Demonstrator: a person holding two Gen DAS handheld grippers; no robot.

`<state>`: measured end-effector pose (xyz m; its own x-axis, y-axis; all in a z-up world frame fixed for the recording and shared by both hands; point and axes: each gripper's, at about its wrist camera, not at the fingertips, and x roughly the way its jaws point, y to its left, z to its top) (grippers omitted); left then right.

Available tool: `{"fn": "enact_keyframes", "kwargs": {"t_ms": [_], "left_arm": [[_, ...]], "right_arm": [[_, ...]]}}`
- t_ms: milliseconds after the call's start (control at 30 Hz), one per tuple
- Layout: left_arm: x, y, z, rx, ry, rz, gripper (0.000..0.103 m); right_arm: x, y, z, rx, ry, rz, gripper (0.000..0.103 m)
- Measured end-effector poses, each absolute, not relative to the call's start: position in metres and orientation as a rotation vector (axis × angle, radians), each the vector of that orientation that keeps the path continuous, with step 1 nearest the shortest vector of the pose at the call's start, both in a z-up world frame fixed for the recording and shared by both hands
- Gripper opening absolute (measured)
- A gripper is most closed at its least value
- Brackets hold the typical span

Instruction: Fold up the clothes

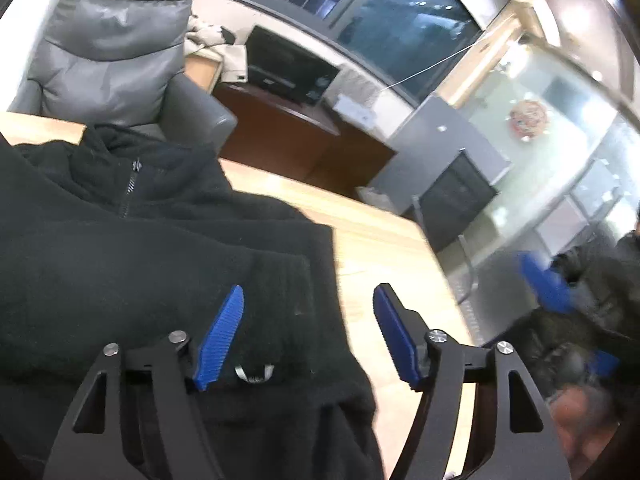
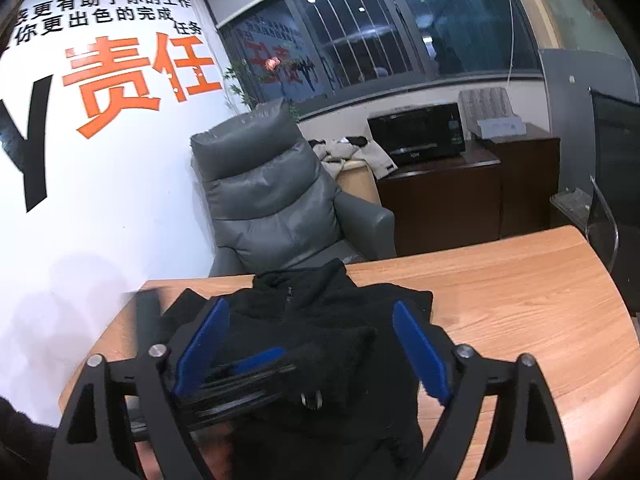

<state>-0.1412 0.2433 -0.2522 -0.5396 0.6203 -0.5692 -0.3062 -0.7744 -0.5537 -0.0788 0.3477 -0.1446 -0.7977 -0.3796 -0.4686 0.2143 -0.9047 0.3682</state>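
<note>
One black fleece jacket [image 2: 328, 332] lies on the wooden desk [image 2: 520, 300], partly folded, collar toward the grey armchair [image 2: 272, 200]. The folded-in sleeve could slide loose, in my judgement, if a finger drags across the pile. Left gripper [image 1: 308, 334]: fingers spread wide above the cuff, holding nothing, no pad pressing the cloth. Right gripper [image 2: 312, 354]: fingers wide apart too, empty, hovering over the jacket's near edge.
</note>
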Motion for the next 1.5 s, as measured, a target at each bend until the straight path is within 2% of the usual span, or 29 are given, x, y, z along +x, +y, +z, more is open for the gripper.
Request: {"fn": "enact_keyframes", "kwargs": {"t_ms": [67, 133, 267, 300, 367, 433, 467, 533, 633, 733, 867, 933, 1000, 1067, 1200, 1267, 1333, 1433, 1467, 1500], "left_arm": [[-0.123, 0.208, -0.231, -1.03, -0.573, 2.306, 0.087], [-0.106, 0.168, -0.213, -0.987, -0.599, 2.338, 0.095], [-0.091, 0.078, -0.204, -1.013, -0.522, 2.52, 0.099], [-0.094, 0.056, -0.211, -1.06, -0.489, 2.555, 0.099], [-0.106, 0.031, -0.228, -1.155, -0.449, 2.561, 0.099], [-0.123, 0.013, -0.258, -1.28, -0.468, 2.502, 0.098], [-0.132, 0.009, -0.274, -1.306, -0.5, 2.457, 0.098], [-0.143, 0.006, -0.299, -1.342, -0.517, 2.398, 0.096], [-0.151, 0.004, -0.32, -1.344, -0.513, 2.397, 0.095], [-0.157, -0.004, -0.318, -1.278, -0.532, 2.473, 0.095], [-0.166, -0.01, -0.325, -1.244, -0.539, 2.49, 0.095], [-0.164, -0.005, -0.331, -1.252, -0.451, 2.534, 0.093], [-0.158, -0.005, -0.338, -1.255, -0.372, 2.588, 0.084], [-0.152, -0.014, -0.34, -1.25, -0.375, 2.616, 0.068], [-0.133, -0.018, -0.33, -1.259, -0.312, 2.584, 0.069], [-0.119, -0.015, -0.313, -1.235, -0.256, 2.555, 0.079], [-0.103, -0.012, -0.279, -1.13, -0.222, 2.529, 0.085], [-0.087, -0.005, -0.231, -0.972, -0.174, 2.503, 0.103], [-0.092, -0.001, -0.219, -0.929, -0.162, 2.494, 0.103], [-0.097, 0.003, -0.208, -0.887, -0.15, 2.486, 0.103]], "right_arm": [[-0.092, 0.349, -0.156, 0.847, -0.44, -2.643, 0.097], [-0.108, 0.345, -0.177, 0.941, -0.433, -2.579, 0.097], [-0.139, 0.32, -0.232, 1.098, -0.384, -2.456, 0.097], [-0.147, 0.314, -0.245, 1.136, -0.372, -2.427, 0.094], [-0.161, 0.312, -0.273, 1.24, -0.424, -2.383, 0.076], [-0.175, 0.311, -0.301, 1.339, -0.478, -2.337, 0.038], [-0.177, 0.315, -0.308, 1.353, -0.517, -2.339, 0.033], [-0.173, 0.318, -0.302, 1.306, -0.535, -2.36, 0.014], [-0.162, 0.316, -0.281, 1.219, -0.523, -2.387, 0.006], [-0.142, 0.319, -0.223, 1.012, -0.487, -2.477, 0.005], [-0.127, 0.344, -0.192, 0.949, -0.419, -2.593, 0.005], [-0.134, 0.345, -0.222, 1.119, -0.329, -2.57, 0.005], [-0.138, 0.334, -0.255, 1.261, -0.233, -2.517, 0.005], [-0.138, 0.328, -0.274, 1.298, -0.217, -2.494, 0.005], [-0.135, 0.334, -0.296, 1.373, -0.246, -2.458, 0.008], [-0.133, 0.334, -0.295, 1.407, -0.222, -2.457, 0.014], [-0.124, 0.332, -0.278, 1.419, -0.121, -2.511, 0.034], [-0.109, 0.33, -0.242, 1.357, 0.02, -2.601, 0.05], [-0.105, 0.329, -0.229, 1.321, 0.061, -2.63, 0.053], [-0.104, 0.325, -0.216, 1.263, 0.067, -2.642, 0.06]]}}
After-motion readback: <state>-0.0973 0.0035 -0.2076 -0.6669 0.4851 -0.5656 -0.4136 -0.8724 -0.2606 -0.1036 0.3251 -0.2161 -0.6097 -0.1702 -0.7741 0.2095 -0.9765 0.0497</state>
